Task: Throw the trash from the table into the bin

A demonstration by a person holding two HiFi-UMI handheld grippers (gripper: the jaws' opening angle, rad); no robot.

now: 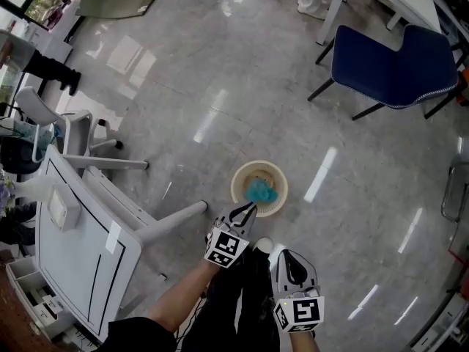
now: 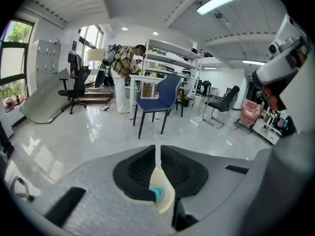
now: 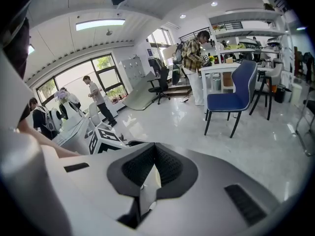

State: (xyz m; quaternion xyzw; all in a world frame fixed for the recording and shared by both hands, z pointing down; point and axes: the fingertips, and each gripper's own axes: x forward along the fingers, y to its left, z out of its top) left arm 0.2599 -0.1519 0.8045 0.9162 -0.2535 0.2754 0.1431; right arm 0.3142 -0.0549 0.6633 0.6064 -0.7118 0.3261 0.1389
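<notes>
- Glossy grey floor of an open workroom; a blue chair point(image 1: 392, 64) stands well apart at the upper right, and a white table point(image 1: 88, 226) is at the left edge of the head view.
- Teal trash point(image 1: 260, 191) lies inside the cream bin point(image 1: 272, 205), which stands on the floor just ahead of the person's feet.
- Left gripper point(image 1: 248, 210) hangs just above the bin's near rim. Its fingers are pressed almost together with only a slit between them and nothing in it. Its own view shows the bin and the teal wad through that slit.
- Right gripper point(image 1: 286, 259) is nearer the body, beside the left. Its fingers are pressed together and hold nothing.
- Judgement: this drop looks done. The next step is to lift clear of the rim so the light bin is not tipped, then turn to the table and spread the fingers before reaching.
- Hard to make out: the tabletop is foreshortened and partly cut off, so I cannot tell whether any trash is left on it. The bin's depth is hidden.
</notes>
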